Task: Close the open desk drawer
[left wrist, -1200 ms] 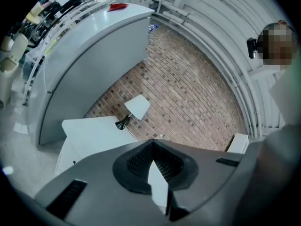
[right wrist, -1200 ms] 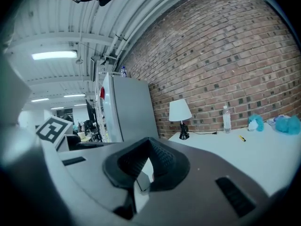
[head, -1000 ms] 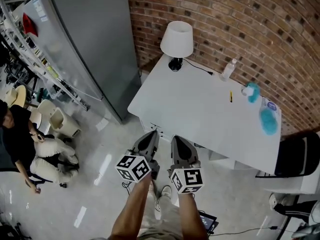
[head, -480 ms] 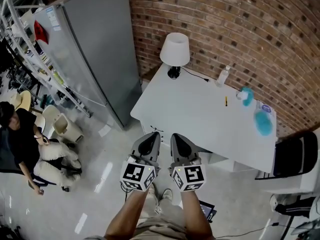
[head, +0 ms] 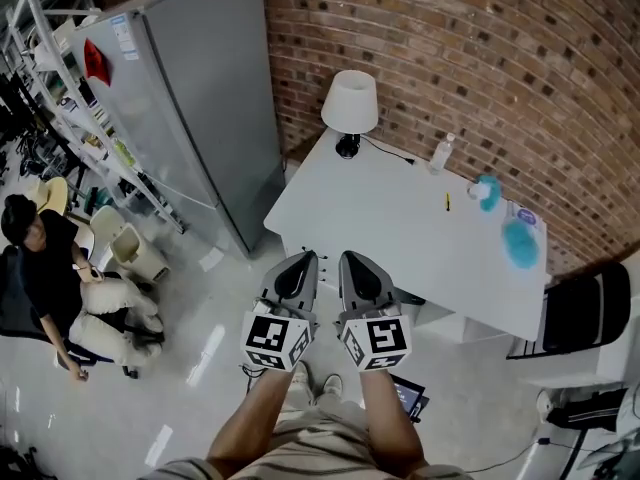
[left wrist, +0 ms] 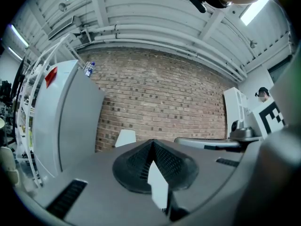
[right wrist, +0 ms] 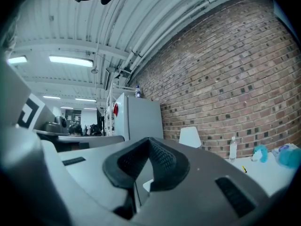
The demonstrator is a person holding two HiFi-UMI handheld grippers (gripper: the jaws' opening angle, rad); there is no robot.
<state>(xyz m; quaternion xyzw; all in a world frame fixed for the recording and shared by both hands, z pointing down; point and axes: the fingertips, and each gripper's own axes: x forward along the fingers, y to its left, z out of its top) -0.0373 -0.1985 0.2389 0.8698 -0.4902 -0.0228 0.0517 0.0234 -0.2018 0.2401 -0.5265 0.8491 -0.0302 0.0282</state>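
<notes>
The white desk (head: 400, 223) stands against the brick wall, ahead of me in the head view. Under its front edge a white drawer front (head: 440, 320) sticks out; how far it is open I cannot tell. My left gripper (head: 303, 260) and right gripper (head: 350, 258) are held side by side in the air, just short of the desk's near edge. Both are shut with nothing between their pads. In the left gripper view the left gripper (left wrist: 153, 142) points at the brick wall. In the right gripper view the right gripper (right wrist: 149, 140) points toward the desk top.
On the desk stand a white lamp (head: 350, 103), a water bottle (head: 438, 153), a pen (head: 447, 200) and teal items (head: 518, 240). A grey fridge (head: 190, 98) stands left of the desk, a black chair (head: 585, 308) to the right. A person (head: 40, 258) sits far left.
The head view has shifted a little, so the desk and lamp sit lower in the frame. Both grippers stay side by side and shut, in nearly the same place.
</notes>
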